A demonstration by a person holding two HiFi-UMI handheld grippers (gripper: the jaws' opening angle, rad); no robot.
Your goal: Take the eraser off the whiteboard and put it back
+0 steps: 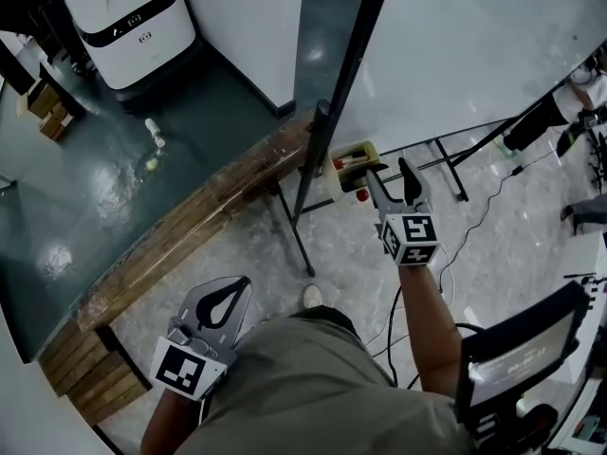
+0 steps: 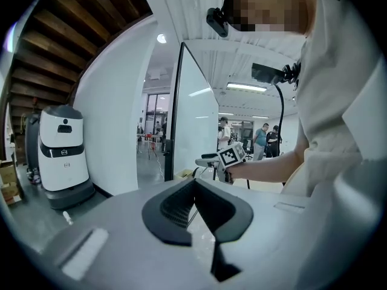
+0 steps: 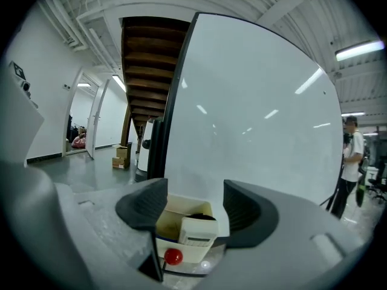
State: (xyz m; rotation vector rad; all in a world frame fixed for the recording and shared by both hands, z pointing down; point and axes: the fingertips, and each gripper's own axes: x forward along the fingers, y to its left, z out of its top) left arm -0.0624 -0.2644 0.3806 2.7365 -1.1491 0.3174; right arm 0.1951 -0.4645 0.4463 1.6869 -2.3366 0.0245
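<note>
Pointing your right gripper (image 1: 389, 171) at the tray (image 1: 353, 152) with its jaws spread wide and nothing between the pads: I'd say you're lined up for a grab.

— Agreed. In your right gripper view the eraser (image 3: 196, 229), which I take to be the white block, stands upright inside the tray at the lower corner of the whiteboard (image 1: 474, 45). It is just beyond your jaws and centred in the gap. It isn't on the board's face, so the tray is where you lift from and, I'd judge, where you return it.

— Mind the red knob (image 3: 173, 257) at the tray's front, just below the block. Come in above it, or a jaw could knock it.

— Your left gripper (image 1: 239, 287) hangs low by your body, jaws closed on nothing, well apart from the board. That's sensible: one hand can do this job, and parked there the other is clear of the stand (image 1: 318, 188).

— The tray looks crowded, so you'd want to close across the block's flat sides and lift straight up.
</note>
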